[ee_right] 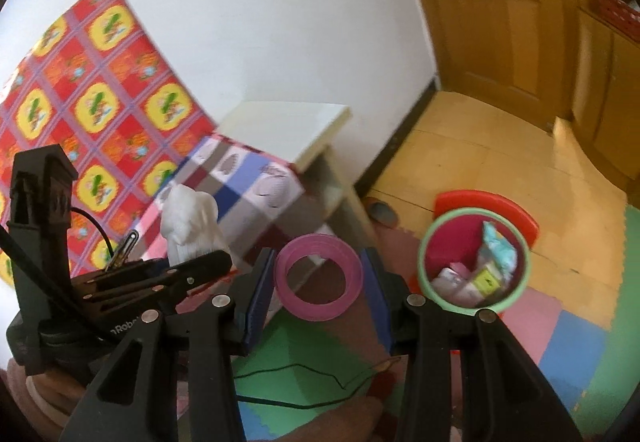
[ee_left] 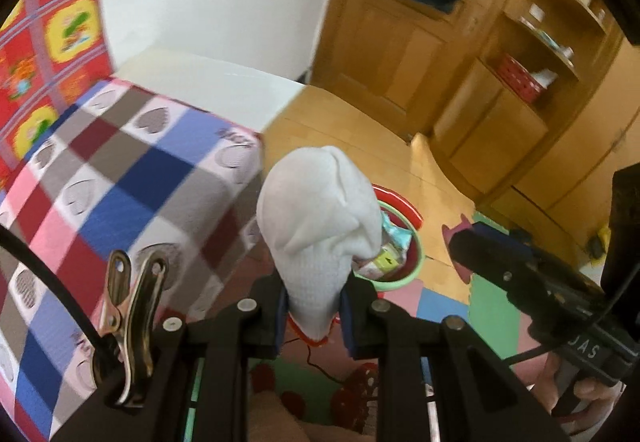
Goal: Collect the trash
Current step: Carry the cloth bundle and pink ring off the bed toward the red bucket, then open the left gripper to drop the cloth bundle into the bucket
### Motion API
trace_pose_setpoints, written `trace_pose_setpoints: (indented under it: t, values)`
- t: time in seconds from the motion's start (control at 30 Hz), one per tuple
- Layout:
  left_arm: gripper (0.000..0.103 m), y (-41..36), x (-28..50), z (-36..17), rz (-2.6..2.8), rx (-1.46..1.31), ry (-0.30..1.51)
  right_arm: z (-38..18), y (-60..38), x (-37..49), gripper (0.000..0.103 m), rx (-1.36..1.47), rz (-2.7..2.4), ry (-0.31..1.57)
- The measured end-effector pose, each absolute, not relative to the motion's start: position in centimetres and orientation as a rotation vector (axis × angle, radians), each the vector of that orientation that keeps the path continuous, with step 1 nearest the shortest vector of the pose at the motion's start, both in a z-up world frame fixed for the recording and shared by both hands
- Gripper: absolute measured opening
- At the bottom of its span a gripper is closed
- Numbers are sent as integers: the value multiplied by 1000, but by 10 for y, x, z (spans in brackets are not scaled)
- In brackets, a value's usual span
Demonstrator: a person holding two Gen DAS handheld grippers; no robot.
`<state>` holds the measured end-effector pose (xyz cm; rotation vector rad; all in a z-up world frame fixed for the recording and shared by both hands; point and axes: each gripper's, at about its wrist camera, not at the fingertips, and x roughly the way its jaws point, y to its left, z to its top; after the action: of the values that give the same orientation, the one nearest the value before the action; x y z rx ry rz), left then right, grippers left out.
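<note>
right gripper body (ee_left: 576,346): white letters "JAS" stand on its black housing, seen in the left wrist view; more letters may be cut off.
left gripper body (ee_right: 120,326): white lettering "n Robot" stands on the black housing, seen in the right wrist view; its start is hidden.
checked cloth (ee_left: 120,178): small dark lettering near the edge, too blurred to read.
packets in the bin (ee_right: 476,282): printing too small to read.

The white sock (ee_left: 316,226) is soft knitted cloth with a waffle texture, and the pink tape roll (ee_right: 319,277) looks smooth and slightly glossy. Far right, the wooden cabinet (ee_left: 500,90) has a satin sheen; the bin (ee_right: 474,260) is glossy plastic.
</note>
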<state>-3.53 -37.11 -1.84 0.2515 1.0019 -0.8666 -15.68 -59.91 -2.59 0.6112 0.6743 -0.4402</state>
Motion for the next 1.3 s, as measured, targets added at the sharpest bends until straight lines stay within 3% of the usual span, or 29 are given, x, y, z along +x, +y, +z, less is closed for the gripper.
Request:
trace_pose_setpoints:
  t: [0.67,1.3]
  values:
    - [22,-515,-34,-110,-1087,410,1091,-110,-675,-164,44,712,-608,768]
    - [22,-640,-27,-292,-1234,676,1200,-249,-740,-164,44,857,-712,851]
